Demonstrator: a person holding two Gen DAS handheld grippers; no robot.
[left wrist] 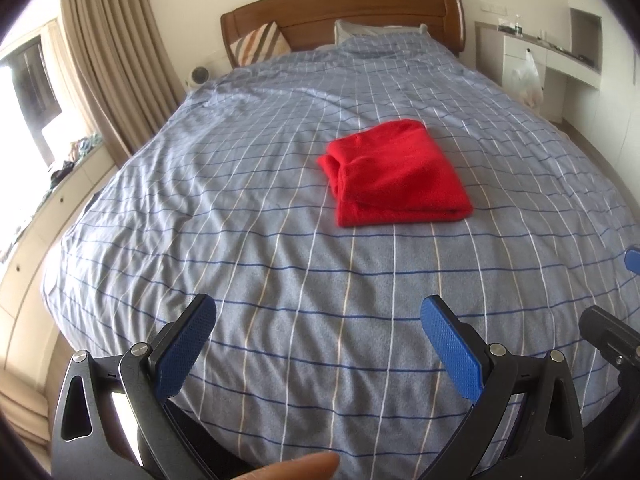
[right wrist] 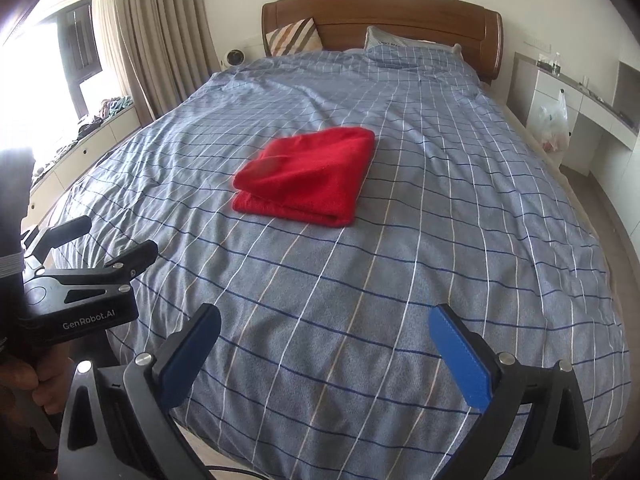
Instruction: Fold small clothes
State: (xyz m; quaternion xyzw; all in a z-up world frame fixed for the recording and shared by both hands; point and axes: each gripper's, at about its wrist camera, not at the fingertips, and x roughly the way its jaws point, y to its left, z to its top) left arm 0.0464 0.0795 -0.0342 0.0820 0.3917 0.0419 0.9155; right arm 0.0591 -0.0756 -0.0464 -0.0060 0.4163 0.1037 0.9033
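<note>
1. The left claw (left wrist: 318, 312) stands wide open, its two blue pads spread far apart with only bare bedcover between them.
2. The right claw (right wrist: 325, 322) is spread just as wide, nothing between its pads either.
3. Both claws hang over the near end of the bed (left wrist: 280, 240), tilted down toward the cover and touching nothing.
4. The red cloth (left wrist: 394, 174) lies folded into a neat, thick rectangle on the blue checked bedcover (right wrist: 460, 240), well ahead of both claws, about the middle of the bed.
5. From the left claw, the cloth sits ahead and a little to the right; from the right claw, it sits ahead and a little to the left.
6. The fold's layered edges face back toward the claws, and the stack lies flat, apart from everything else on the bed.
7. In the right wrist view, the left claw shows at the left edge, held in a hand (right wrist: 24, 384) near the bed's corner.
8. A fingertip (left wrist: 304, 468) peeks in at the bottom of the left wrist view.
9. Far beyond the cloth, a striped cushion (right wrist: 296, 36) and a pillow (right wrist: 400, 42) lean by the wooden headboard (right wrist: 400, 12).
10. Beige curtains (right wrist: 160, 40) hang on the left beyond the claws.
11. A plastic bag (right wrist: 554, 124) hangs on the white cabinet to the right of the bed.
</note>
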